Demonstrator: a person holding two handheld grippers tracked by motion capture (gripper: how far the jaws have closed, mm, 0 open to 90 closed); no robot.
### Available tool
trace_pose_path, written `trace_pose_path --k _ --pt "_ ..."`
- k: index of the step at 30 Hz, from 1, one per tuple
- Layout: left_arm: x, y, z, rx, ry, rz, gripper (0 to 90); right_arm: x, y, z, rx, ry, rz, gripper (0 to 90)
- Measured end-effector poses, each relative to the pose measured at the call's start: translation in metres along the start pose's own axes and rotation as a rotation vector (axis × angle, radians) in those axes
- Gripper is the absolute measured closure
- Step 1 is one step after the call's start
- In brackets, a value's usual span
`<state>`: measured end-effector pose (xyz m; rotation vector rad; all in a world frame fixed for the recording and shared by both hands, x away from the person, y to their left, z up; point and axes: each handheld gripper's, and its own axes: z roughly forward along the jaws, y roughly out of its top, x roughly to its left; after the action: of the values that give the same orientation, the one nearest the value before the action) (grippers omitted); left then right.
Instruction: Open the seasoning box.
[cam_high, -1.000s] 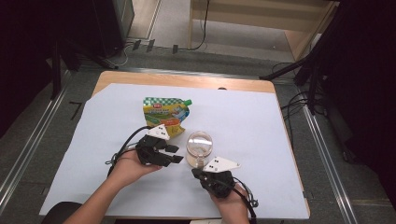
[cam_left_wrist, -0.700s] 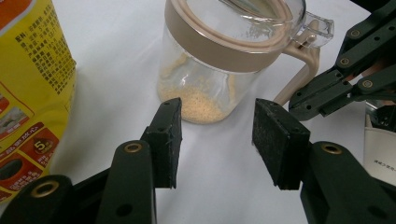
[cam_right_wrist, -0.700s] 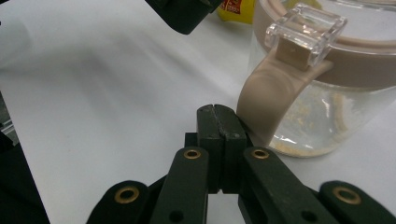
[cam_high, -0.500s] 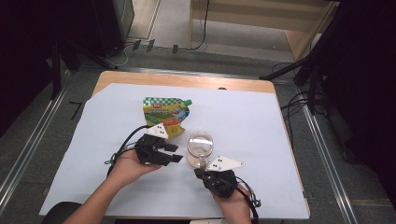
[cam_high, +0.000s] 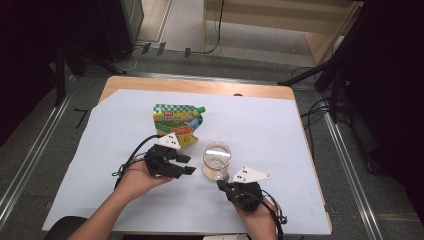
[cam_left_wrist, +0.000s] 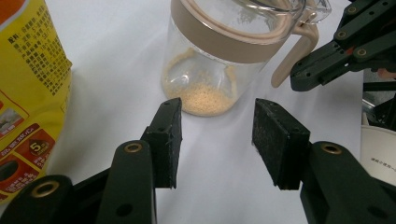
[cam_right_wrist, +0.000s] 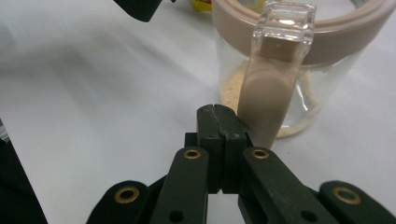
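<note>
A clear glass jar (cam_high: 216, 160) with a beige rim and handle stands on the white sheet, a layer of pale grains at its bottom (cam_left_wrist: 205, 97). My left gripper (cam_high: 186, 165) is open just left of the jar, nothing between its pads (cam_left_wrist: 169, 135). My right gripper (cam_high: 223, 184) is shut with nothing in it, its tips (cam_right_wrist: 218, 116) right beside the beige handle (cam_right_wrist: 266, 100). A yellow and green pouch (cam_high: 177, 122) lies flat behind the left gripper, also at the left edge of the left gripper view (cam_left_wrist: 28, 84).
The white sheet (cam_high: 300, 150) covers most of the wooden table (cam_high: 200, 86). A white paper cup (cam_left_wrist: 379, 154) sits at the right edge of the left gripper view. Metal rails and cables run on the floor around the table.
</note>
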<state>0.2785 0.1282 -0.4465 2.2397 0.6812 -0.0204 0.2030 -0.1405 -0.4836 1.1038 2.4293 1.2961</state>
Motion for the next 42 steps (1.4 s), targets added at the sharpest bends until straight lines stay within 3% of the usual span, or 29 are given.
trace_pose_path --k 17,24,29,36,42 --pt "-0.003 0.001 0.001 -0.009 -0.005 0.023 53.2 -0.031 -0.003 -0.019 0.006 -0.066 0.062 90.0" --pt "-0.006 0.002 0.001 -0.004 -0.014 0.034 52.8 -0.046 -0.001 -0.024 0.014 -0.071 0.088 90.0" --pt "-0.007 0.004 0.004 0.01 -0.049 0.03 54.7 -0.052 0.0 -0.024 0.024 -0.067 0.091 90.0" --pt "-0.01 0.008 0.009 0.022 -0.063 0.053 51.3 -0.071 0.004 -0.025 0.02 -0.069 0.119 90.0" --pt "-0.012 0.011 0.016 0.024 -0.074 0.065 49.0 -0.078 0.006 -0.025 0.022 -0.076 0.118 90.0"
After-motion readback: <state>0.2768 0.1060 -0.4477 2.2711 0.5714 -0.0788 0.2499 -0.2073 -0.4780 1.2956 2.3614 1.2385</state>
